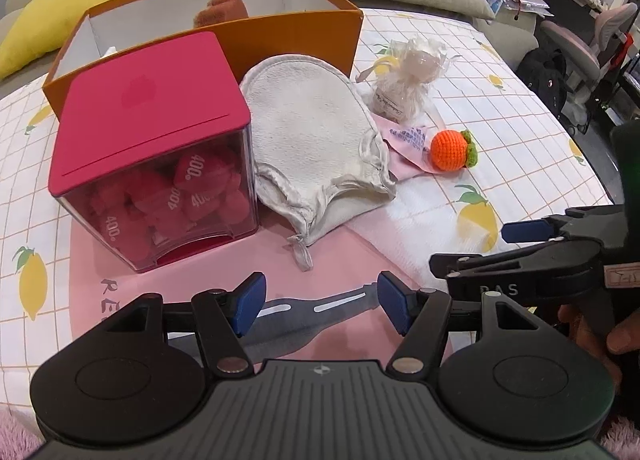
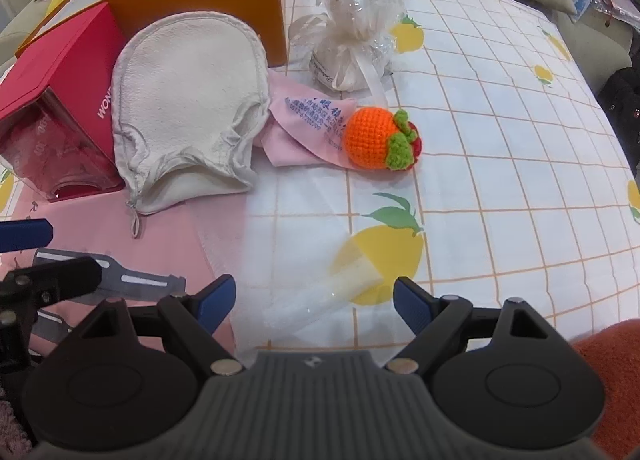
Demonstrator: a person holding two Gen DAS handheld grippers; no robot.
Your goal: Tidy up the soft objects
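Both grippers open and empty: crochet orange (image 2: 378,138) lies ahead-right of right gripper (image 2: 314,300), farther from left gripper (image 1: 318,302), so right takes it.

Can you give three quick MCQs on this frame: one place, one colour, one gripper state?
1. The white cloth mitt lies
A. inside the orange storage box
B. beside the red-lidded clear cube box
C. on a pillow

2. The crocheted ball is
A. blue
B. orange with green leaves
C. all red

3. The left gripper and right gripper are
A. both open, empty
B. both shut
C. holding the mitt

Answers: 1 B, its edge meets the cube's side. 2 B, orange yarn, green top. 3 A, fingers apart, nothing between.
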